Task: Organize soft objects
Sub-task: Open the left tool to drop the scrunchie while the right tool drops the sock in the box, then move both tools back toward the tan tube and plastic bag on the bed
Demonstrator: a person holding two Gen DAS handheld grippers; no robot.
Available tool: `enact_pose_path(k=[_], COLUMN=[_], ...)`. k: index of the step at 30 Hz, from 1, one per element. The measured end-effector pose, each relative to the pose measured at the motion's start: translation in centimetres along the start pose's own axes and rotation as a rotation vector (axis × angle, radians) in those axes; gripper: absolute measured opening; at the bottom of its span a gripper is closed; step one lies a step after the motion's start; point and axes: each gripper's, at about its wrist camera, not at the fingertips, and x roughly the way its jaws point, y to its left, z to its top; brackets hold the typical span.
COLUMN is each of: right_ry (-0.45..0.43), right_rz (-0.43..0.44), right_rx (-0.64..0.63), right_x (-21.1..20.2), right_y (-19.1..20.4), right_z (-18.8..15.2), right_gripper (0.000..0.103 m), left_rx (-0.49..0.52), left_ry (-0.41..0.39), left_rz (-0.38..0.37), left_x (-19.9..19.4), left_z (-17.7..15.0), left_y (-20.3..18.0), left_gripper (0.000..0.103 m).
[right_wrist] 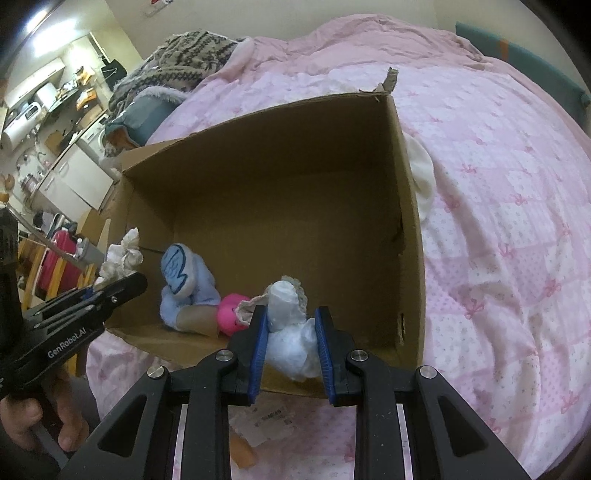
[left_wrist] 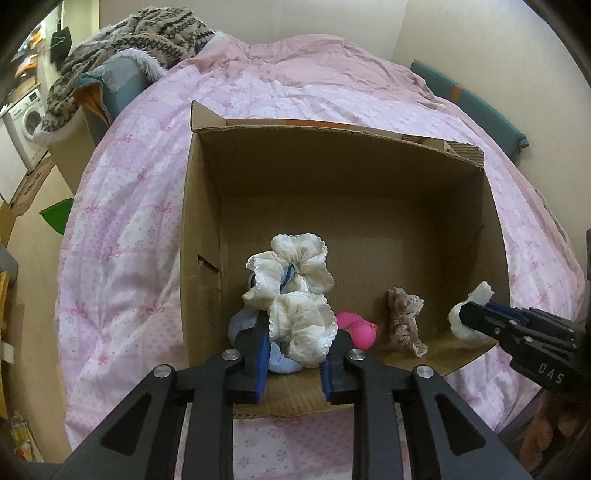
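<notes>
An open cardboard box (left_wrist: 207, 221) sits on the bed (left_wrist: 129, 184), whose pink bow-print quilt spreads out on every side of it. The left gripper (left_wrist: 295, 314) is above the box's near edge toward the near left corner, clenched on a cream frilled scrunchie (left_wrist: 291, 291) that bunches up between and above its blue pads. Below it, on the box floor against the left wall, lies a pale blue plush slipper (right_wrist: 184, 284), with a hot pink soft toy (right_wrist: 231, 314) touching it along the near wall. Just beside the pink toy a beige lace scrunchie (left_wrist: 404, 317) stands on the floor. The right gripper (right_wrist: 291, 332) reaches over the near edge close to the near right corner, grasping a white scrunchie (right_wrist: 291, 332) that fills the gap between its pads and sticks out past the fingertips. All the items crowd the near strip of the box; the middle of the floor and the whole far wall are bare cardboard, with the four walls standing tall around that room. Outside the box, a white cloth (right_wrist: 421, 177) rests on the quilt touching the right wall. At the bed's far left corner a patterned knit blanket (left_wrist: 147, 33) is heaped up, well apart from the box.
</notes>
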Motion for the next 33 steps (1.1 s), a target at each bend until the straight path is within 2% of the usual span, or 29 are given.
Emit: enact_pose_path(k=[2, 3, 5, 7, 9, 14, 17, 19, 22, 24, 27, 33], right_ry=[-0.001, 0.0, 0.003, 0.006, 0.006, 0.007, -0.001, -0.018, -0.083, -0.163, -0.24, -0.206], right_rz=[0.001, 0.001, 0.001, 0.003, 0.007, 0.008, 0.011, 0.013, 0.016, 0.005, -0.001, 0.007], right_rx=[0.007, 0.011, 0.02, 0.025, 0.028, 0.032, 0.044, 0.058, 0.064, 0.048, 0.054, 0.104], right_x=[0.0, 0.0, 0.1, 0.1, 0.0, -0.1, -0.2, -0.5, -1.8, -3.3, -4.8, -4.4], right_y=[-0.1, -0.2, -0.4, -0.5, -0.6, -0.7, -0.9, -1.0, -1.1, -0.8, -0.8, -1.7], right_z=[0.1, 0.1, 0.1, 0.1, 0.1, 0.1, 0.2, 0.3, 0.6, 0.7, 0.8, 1.3], right_gripper=[0.027, 0.027, 0.027, 0.027, 0.027, 0.029, 0.038, 0.064, 0.066, 0.066, 0.075, 0.075], left_rx=[-0.002, -0.001, 0.0, 0.0, -0.002, 0.013, 0.001, -0.007, -0.02, -0.028, -0.033, -0.026], left_ry=[0.0, 0.001, -0.001, -0.013, -0.028, -0.045, -0.048, -0.051, -0.053, -0.058, -0.072, -0.08], left_rz=[-0.001, -0.003, -0.002, -0.004, -0.011, 0.029, 0.035, 0.038, 0.036, 0.037, 0.037, 0.043], left_x=[0.0, 0.0, -0.1, -0.4, -0.7, -1.0, -1.0, -1.1, -1.2, -1.3, -1.5, -1.7], left_z=[0.0, 0.0, 0.0, 0.0, 0.0, 0.3, 0.4, 0.5, 0.6, 0.6, 0.7, 0.7], left_y=[0.0, 0.0, 0.0, 0.0, 0.0, -0.3, 0.0, 0.2, 0.4, 0.6, 0.7, 0.7], left_gripper=[0.022, 0.027, 0.039, 0.064, 0.072, 0.072, 0.072, 0.072, 0.072, 0.072, 0.072, 0.072])
